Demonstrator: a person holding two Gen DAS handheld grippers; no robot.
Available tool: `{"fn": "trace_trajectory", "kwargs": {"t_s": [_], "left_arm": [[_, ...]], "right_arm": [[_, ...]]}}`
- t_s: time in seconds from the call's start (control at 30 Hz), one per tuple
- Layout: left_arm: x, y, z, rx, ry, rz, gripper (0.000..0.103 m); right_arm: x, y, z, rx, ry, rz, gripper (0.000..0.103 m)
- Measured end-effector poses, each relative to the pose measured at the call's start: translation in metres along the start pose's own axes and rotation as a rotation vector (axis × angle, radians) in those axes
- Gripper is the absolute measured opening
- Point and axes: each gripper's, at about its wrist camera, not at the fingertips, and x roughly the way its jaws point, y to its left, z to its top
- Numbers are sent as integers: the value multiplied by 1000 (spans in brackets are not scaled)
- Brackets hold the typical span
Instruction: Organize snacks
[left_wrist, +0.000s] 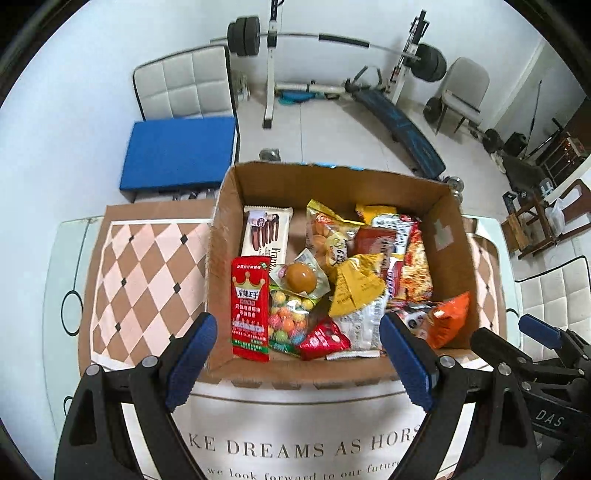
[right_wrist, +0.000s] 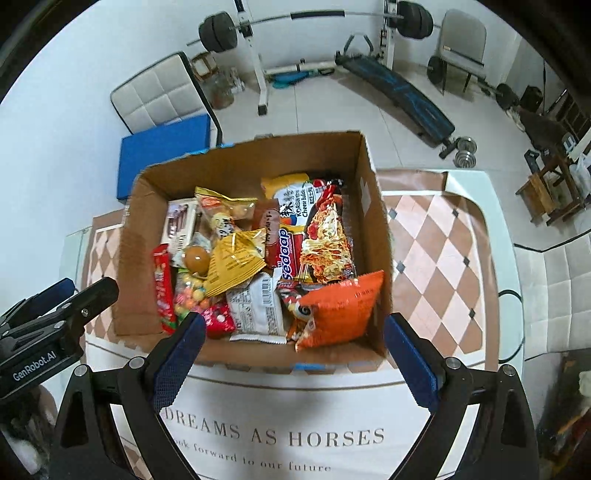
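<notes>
A: Snacks fill the cardboard box (left_wrist: 236, 206), which sits on a checkered tablecloth (left_wrist: 147, 273) on the table. From the left wrist view, what do you make out?

B: A tall red packet (left_wrist: 250, 306) stands against the box's left wall, with a white wafer pack (left_wrist: 266, 236) behind it. Beside the red packet lies a bag of colourful candy balls (left_wrist: 288, 321), and above that a wrapped brown egg (left_wrist: 301, 277). A yellow pouch (left_wrist: 354, 288) sits mid-box and an orange bag (left_wrist: 448, 317) leans at the right wall.

A: And the left gripper (left_wrist: 297, 358)?

B: Its blue-padded fingers (left_wrist: 192, 358) are spread wide and hold nothing, hanging over the box's near edge. The other gripper shows at the lower right edge of this view.

A: Now the right wrist view.

B: The same box (right_wrist: 243, 166), seen more from its right. The orange bag (right_wrist: 340, 310) lies in the near right corner, a noodle pack (right_wrist: 327, 240) behind it, and a white wrapper (right_wrist: 258, 310) to its left. The yellow pouch (right_wrist: 236, 262) overlaps the egg (right_wrist: 196, 259).

A: The right gripper (right_wrist: 295, 358)?

B: Spread apart too, empty, above the near wall, with the left gripper's black body at the left edge. Behind the table are a weight bench (right_wrist: 399, 88) and a white chair (right_wrist: 159, 92)
</notes>
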Motion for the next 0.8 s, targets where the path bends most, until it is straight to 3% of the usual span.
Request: {"fn": "trace_trajectory", "kwargs": {"t_s": [0.4, 0.8], "left_arm": [[-92, -7, -58, -2, -166, 11, 90], [-156, -15, -100, -3, -244, 15, 90]], "right_arm": [[-101, -3, -60, -28, -143, 28, 99], [-182, 3, -109, -63, -271, 23, 99]]}}
